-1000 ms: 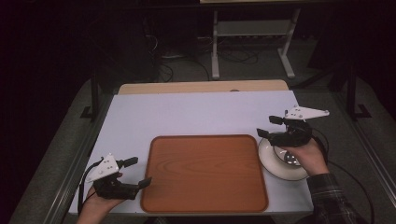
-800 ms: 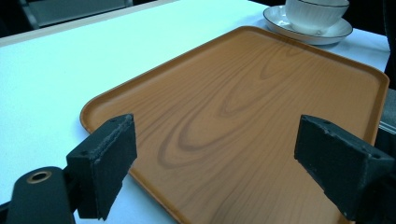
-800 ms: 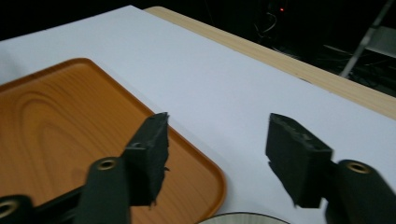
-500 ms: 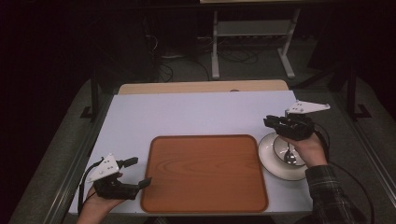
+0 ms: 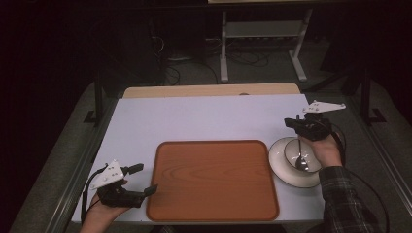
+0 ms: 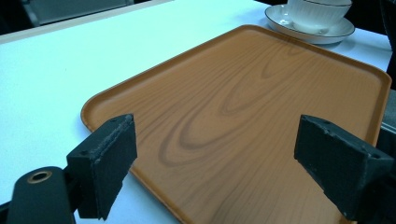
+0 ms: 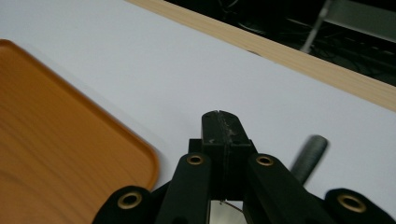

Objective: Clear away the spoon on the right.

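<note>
Lifted off the bowl (image 5: 296,162), right claw (image 5: 290,122) just pinched shut — spoon (image 5: 300,154) handle pointing up-table.

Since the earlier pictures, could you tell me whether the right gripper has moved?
Yes. The right gripper has shifted away from the tray, toward the table's far right edge.
</note>
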A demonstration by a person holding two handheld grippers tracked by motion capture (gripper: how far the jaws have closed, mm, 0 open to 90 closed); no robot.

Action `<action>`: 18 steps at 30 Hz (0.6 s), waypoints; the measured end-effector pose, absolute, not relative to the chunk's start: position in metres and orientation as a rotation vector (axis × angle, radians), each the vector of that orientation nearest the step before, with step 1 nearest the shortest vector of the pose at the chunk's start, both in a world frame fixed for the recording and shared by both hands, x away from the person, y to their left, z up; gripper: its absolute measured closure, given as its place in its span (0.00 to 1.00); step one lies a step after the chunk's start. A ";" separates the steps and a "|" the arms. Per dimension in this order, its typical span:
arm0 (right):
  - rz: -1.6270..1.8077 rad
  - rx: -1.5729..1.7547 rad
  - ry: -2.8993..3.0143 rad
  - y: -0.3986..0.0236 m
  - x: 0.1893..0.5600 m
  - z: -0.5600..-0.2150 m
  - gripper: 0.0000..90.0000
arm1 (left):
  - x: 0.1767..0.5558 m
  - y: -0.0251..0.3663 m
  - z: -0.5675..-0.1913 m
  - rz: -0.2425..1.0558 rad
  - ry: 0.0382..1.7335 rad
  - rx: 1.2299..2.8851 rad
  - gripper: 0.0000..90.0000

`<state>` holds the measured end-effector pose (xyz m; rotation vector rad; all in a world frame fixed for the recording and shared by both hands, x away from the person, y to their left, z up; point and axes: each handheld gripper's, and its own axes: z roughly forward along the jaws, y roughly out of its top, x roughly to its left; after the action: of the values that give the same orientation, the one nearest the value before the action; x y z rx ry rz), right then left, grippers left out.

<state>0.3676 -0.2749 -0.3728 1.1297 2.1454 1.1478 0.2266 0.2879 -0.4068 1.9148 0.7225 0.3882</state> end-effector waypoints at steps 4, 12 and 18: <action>1.119 1.179 2.113 -0.284 0.369 -0.376 0.99 | 0.226 0.288 -0.407 0.388 0.723 1.915 0.14; 1.101 1.228 2.083 -0.295 0.369 -0.379 0.99 | 0.226 0.288 -0.407 0.388 0.724 1.916 0.14; 1.089 1.250 2.067 -0.299 0.368 -0.381 0.99 | 0.226 0.288 -0.406 0.390 0.722 1.917 0.14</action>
<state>0.3682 -0.2988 -0.3806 1.2499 2.0673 1.0890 0.2256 0.2880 -0.4064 1.9166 0.7222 0.3901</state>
